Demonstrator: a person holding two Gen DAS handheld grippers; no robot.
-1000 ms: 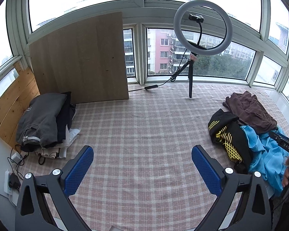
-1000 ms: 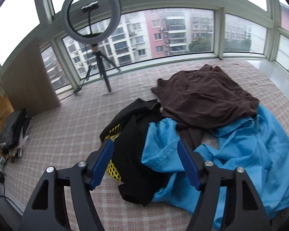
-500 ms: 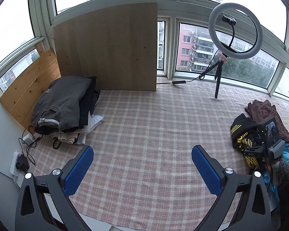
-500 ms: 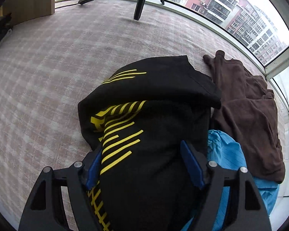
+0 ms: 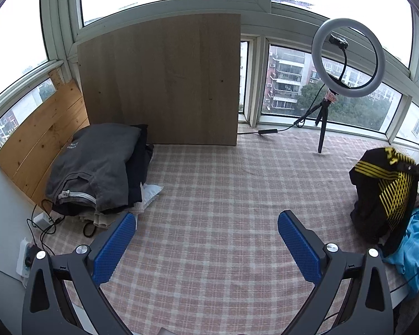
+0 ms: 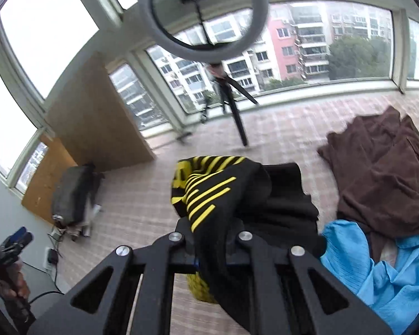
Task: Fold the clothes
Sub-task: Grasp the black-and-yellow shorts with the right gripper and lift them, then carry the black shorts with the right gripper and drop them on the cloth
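Observation:
My right gripper (image 6: 209,233) has its jaws closing on a black garment with yellow stripes (image 6: 223,192), which bunches over the pads and hides them. In the left wrist view that garment (image 5: 382,192) hangs lifted off the checked cloth at the far right, under the right gripper (image 5: 417,169). A blue garment (image 6: 377,273) and a brown one (image 6: 382,178) lie crumpled beside it. My left gripper (image 5: 206,217) stands open over bare checked cloth (image 5: 223,189), with nothing between its blue pads.
A stack of folded dark and grey clothes (image 5: 97,167) sits at the left by a leaning wooden board (image 5: 164,83). A ring light on a tripod (image 5: 349,58) stands near the windows. A power strip and cables (image 5: 28,254) lie off the cloth's left edge.
The right gripper went from open over the black and yellow garment to shut on it and rose, lifting it. The left gripper shifted, its view swinging toward the folded stack.

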